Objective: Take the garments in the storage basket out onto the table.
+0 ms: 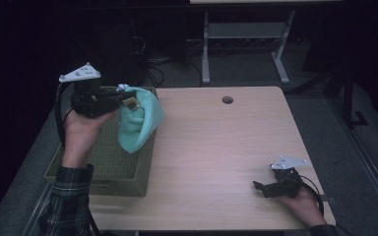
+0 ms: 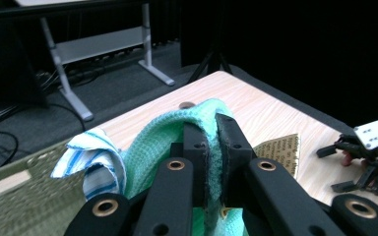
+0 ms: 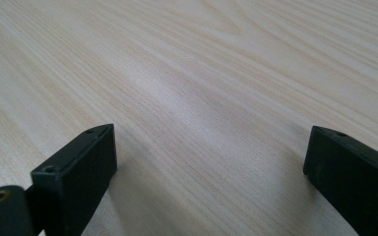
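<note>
Jaws: left gripper (image 2: 211,162) clamped on green cloth (image 1: 137,123), hanging lengthwise down | right gripper (image 3: 211,167) apart

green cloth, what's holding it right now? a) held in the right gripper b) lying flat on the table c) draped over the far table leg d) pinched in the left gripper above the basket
d: the left gripper has its jaws closed on a fold of the green cloth, which hangs over the edge of the basket; the right gripper rests open on the table.
</note>
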Demonstrator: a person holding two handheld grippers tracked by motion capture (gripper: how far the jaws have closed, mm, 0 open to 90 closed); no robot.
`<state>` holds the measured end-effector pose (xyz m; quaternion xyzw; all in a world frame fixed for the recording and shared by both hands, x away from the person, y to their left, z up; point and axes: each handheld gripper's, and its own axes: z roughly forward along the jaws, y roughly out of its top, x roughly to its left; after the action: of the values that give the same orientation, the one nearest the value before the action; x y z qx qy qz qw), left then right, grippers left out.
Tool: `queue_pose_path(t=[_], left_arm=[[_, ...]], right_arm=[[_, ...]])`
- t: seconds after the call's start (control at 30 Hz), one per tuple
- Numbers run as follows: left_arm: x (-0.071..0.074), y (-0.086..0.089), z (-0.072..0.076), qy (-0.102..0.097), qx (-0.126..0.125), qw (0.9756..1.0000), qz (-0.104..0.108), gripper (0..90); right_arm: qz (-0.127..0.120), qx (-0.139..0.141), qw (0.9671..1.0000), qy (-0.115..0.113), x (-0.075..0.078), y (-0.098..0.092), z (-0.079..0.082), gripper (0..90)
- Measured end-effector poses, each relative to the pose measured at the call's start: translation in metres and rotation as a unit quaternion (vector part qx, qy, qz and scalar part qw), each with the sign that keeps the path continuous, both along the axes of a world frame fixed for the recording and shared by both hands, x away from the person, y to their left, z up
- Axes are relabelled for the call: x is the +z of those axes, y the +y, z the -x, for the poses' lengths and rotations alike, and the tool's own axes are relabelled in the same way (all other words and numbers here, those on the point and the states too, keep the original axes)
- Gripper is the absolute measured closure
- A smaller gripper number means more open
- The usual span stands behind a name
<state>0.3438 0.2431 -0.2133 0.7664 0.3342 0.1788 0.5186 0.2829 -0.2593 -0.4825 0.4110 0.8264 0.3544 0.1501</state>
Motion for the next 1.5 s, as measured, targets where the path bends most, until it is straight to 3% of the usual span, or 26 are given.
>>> queue_pose_path(t=[0.3,0.57,0.87,1.03,1.27,1.5], left_arm=[[0.005,-0.032,-0.003,-0.008,-0.036,0.9993,0.004,84.7],[0.0,-0.057,-0.005,-0.008,-0.061,0.9981,0.004,84.7],[-0.019,-0.088,-0.002,-0.005,-0.089,0.996,0.01,84.7],[-0.032,-0.105,-0.001,-0.003,-0.101,0.9949,0.001,84.7],[-0.048,-0.117,-0.002,0.006,-0.114,0.9935,0.004,84.7],[-0.076,-0.131,-0.008,0.024,-0.124,0.9919,0.008,84.7]], right_arm=[[0.0,0.0,1.0,0.0,0.0,0.0,0.0,5.4],[0.0,0.0,1.0,0.0,0.0,0.0,0.0,5.4],[0.0,0.0,1.0,0.0,0.0,0.0,0.0,5.4],[0.0,0.0,1.0,0.001,0.0,0.0,0.0,5.4],[0.0,0.0,1.0,0.0,0.0,0.0,0.0,5.4],[0.0,-0.001,1.0,0.001,0.0,0.0,0.0,5.4]])
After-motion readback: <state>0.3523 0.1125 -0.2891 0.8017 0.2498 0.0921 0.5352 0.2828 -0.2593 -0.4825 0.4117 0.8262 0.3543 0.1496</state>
